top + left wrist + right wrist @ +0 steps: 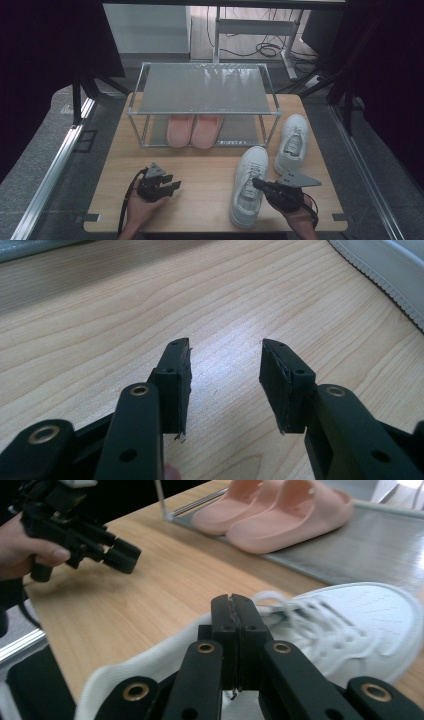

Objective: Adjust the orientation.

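Wooden tabletop (200, 172) carried a two-tier metal rack (202, 90) with pink slippers (194, 130) on its lower shelf. Left gripper (225, 382) hovered released over bare wood. Right gripper (233, 630), jaws clenched together, sat above the nearer white lace-up sneaker (248, 185); second sneaker (291, 142) lay beside the rack.

grey floor (45, 135), cables (265, 49) on floor, dark surroundings
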`<state>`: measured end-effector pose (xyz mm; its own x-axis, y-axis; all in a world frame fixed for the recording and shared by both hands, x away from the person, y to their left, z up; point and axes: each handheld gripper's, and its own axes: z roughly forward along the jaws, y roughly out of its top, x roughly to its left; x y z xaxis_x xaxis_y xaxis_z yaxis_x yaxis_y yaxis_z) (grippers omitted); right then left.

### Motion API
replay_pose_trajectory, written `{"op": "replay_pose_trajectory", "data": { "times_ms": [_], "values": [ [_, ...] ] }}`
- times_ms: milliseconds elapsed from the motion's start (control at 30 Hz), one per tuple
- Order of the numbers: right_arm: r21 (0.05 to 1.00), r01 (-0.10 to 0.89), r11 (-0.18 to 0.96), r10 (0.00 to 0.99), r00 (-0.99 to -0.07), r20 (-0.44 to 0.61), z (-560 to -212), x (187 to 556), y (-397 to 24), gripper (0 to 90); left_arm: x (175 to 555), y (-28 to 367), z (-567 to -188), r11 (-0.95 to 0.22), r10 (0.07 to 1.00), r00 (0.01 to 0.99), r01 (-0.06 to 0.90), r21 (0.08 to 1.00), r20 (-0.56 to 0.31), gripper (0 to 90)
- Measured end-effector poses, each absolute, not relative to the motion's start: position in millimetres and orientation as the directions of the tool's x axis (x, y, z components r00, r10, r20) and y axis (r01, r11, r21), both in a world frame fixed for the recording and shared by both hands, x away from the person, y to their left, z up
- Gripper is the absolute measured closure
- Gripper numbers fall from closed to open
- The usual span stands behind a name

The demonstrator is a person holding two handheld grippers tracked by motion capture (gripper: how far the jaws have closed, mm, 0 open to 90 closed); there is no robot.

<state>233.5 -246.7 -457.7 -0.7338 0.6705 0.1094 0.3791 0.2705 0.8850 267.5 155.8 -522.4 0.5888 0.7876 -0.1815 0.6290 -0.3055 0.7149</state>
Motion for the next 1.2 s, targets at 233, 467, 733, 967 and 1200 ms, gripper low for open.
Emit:
{"op": "replay_pose_trajectory", "data": {
  "times_ms": [233, 467, 733, 967, 1200],
  "values": [
    [0.878, 0.371, 0.302, 0.641, -0.761, 0.100, -459.4, 229.5, -235.5, 89.7, 268.0, 155.0, -523.9, -0.313, 0.785, 0.592, 0.631, 0.710, -0.180, 56.7],
    [0.868, 0.375, 0.325, 0.640, -0.763, 0.089, -462.8, 226.4, -234.3, 89.8, 267.2, 155.5, -523.5, -0.310, 0.785, 0.591, 0.632, 0.710, -0.184, 56.6],
    [0.856, 0.387, 0.344, 0.640, -0.763, 0.088, -468.2, 223.8, -233.2, 89.8, 267.1, 156.0, -523.5, -0.308, 0.786, 0.590, 0.633, 0.710, -0.185, 56.5],
    [0.856, 0.380, 0.352, 0.626, -0.775, 0.087, -466.4, 220.5, -227.5, 89.8, 267.4, 155.1, -524.8, -0.314, 0.784, 0.593, 0.635, 0.706, -0.185, 56.5],
    [0.829, 0.413, 0.377, 0.654, -0.753, 0.077, -473.5, 221.5, -229.1, 90.0, 267.4, 153.6, -525.8, -0.317, 0.783, 0.594, 0.637, 0.703, -0.185, 56.3]
  ]
}}
